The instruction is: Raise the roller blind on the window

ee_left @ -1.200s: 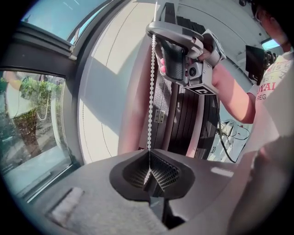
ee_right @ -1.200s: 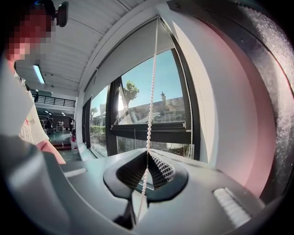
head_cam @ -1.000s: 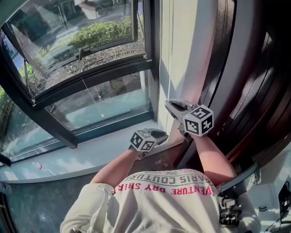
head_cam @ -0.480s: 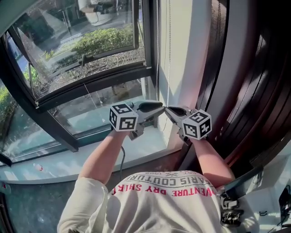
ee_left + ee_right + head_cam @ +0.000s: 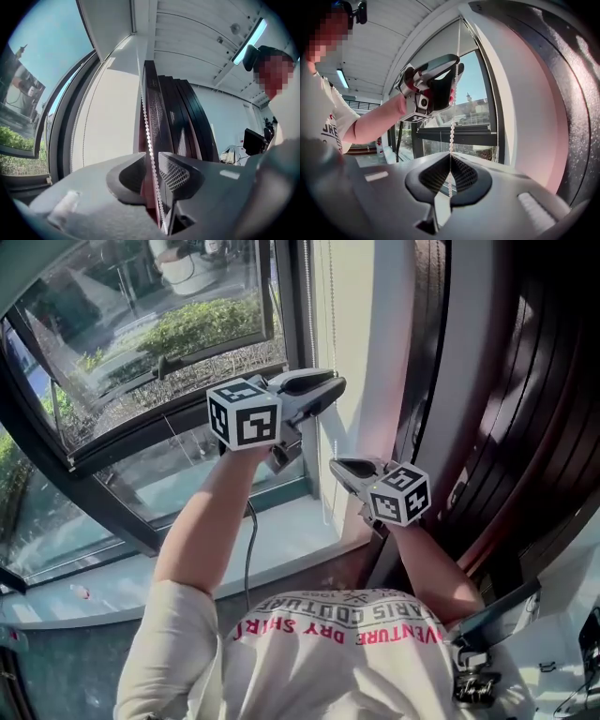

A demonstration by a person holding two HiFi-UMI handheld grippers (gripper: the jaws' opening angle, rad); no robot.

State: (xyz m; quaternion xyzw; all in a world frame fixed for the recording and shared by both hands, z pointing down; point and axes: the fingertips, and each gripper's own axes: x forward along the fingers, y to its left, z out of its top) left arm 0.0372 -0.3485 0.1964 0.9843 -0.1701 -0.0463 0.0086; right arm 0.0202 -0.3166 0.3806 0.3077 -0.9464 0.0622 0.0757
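A white bead chain hangs beside the window frame. My right gripper is shut on the bead chain, with the beads pinched between its pads. My left gripper is raised above and to the left of the right one. Its jaws have just been opening. The chain runs freely through the gap at the left gripper's tips, and the pads do not press on it. I cannot make out the blind's fabric.
A white pillar stands just right of the chain. Dark wooden panels fill the right side. A pale window sill lies below the hands. Greenery shows outside the glass.
My left gripper has risen from near the sill, past the right gripper, to well above it along the chain. The right gripper has stayed where it was.
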